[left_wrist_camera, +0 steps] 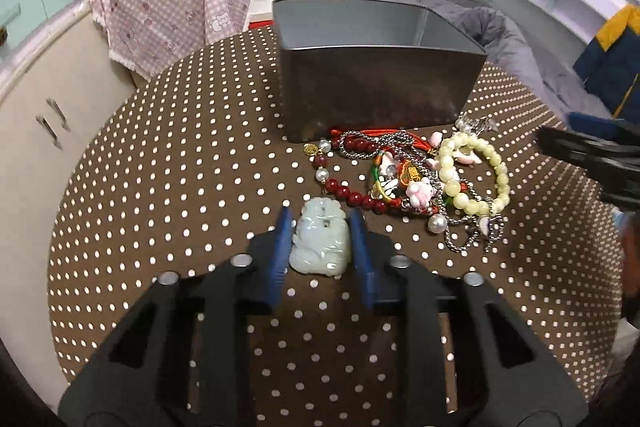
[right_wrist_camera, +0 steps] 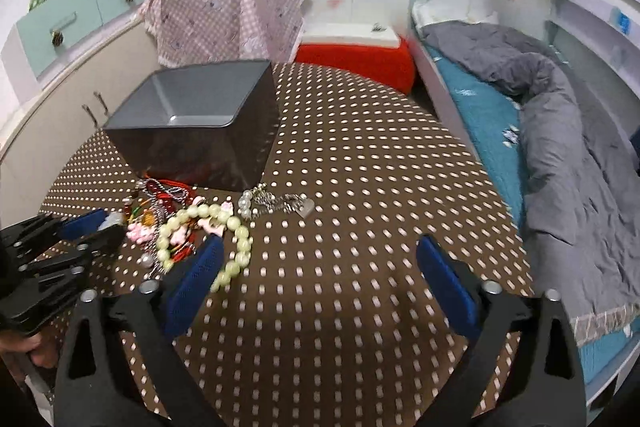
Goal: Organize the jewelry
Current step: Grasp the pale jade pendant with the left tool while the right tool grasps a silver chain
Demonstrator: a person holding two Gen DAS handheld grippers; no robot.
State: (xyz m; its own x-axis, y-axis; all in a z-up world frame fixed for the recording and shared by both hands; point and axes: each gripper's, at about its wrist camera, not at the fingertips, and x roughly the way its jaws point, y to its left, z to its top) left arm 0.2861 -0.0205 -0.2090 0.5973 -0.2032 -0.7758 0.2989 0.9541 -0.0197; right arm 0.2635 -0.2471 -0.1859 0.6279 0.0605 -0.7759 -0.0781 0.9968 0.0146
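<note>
A pale jade pendant (left_wrist_camera: 320, 243) lies on the dotted brown table between the blue pads of my left gripper (left_wrist_camera: 320, 219); the pads flank it closely, contact unclear. It is strung to a red bead necklace (left_wrist_camera: 352, 193). A jewelry pile (left_wrist_camera: 432, 183) with a cream bead bracelet (left_wrist_camera: 480, 175), steel chains and pink charms lies in front of the dark metal box (left_wrist_camera: 376, 87). In the right wrist view my right gripper (right_wrist_camera: 320, 251) is open and empty above the table, right of the pile (right_wrist_camera: 192, 231). The box (right_wrist_camera: 196, 123) stands behind. The left gripper (right_wrist_camera: 88, 227) shows at left.
A pink checked cloth (left_wrist_camera: 176, 7) hangs over a cabinet behind the table. A red cushion (right_wrist_camera: 356, 63) lies past the far edge. A bed with a grey duvet (right_wrist_camera: 568, 147) runs along the right. A heart charm chain (right_wrist_camera: 288, 205) lies right of the pile.
</note>
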